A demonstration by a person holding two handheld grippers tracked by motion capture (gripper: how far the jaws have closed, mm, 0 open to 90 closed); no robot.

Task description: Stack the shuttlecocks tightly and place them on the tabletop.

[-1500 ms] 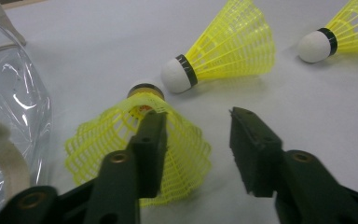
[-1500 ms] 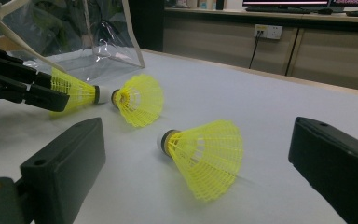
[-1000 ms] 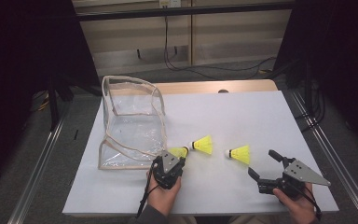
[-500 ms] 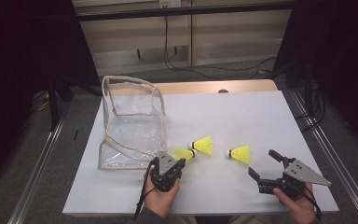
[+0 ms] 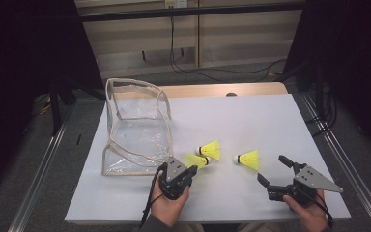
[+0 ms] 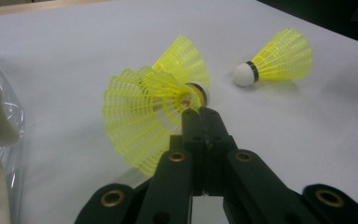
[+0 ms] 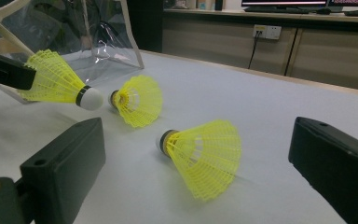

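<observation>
The left gripper (image 5: 189,170) was clamped on the skirt of a yellow shuttlecock (image 5: 196,161), its jaws pressed together on the plastic mesh close behind the white cork, as the left gripper view showed with the held shuttlecock (image 6: 142,116) fanned out just ahead of the jaw tips. In the high view that shuttlecock sat just beyond the gripper's tips, near the front corner of a clear plastic bag (image 5: 135,128) with cream piping that stood open on the left of the table. A second shuttlecock (image 5: 210,150) lay on its side just behind the held one, and a third shuttlecock (image 5: 248,159) lay on the sheet to the right, apart from both. The right gripper (image 5: 273,173) rested low near the table's front edge with its jaws spread wide and holding nothing; in the right gripper view the third shuttlecock (image 7: 204,154) lay between and beyond its two jaws, cork toward the bag. The work surface was a white table (image 5: 251,116) with a strip of wood along its far edge. Behind it ran beige wall panels with trailing black cables (image 5: 188,58), and the rest of the room was dark.
</observation>
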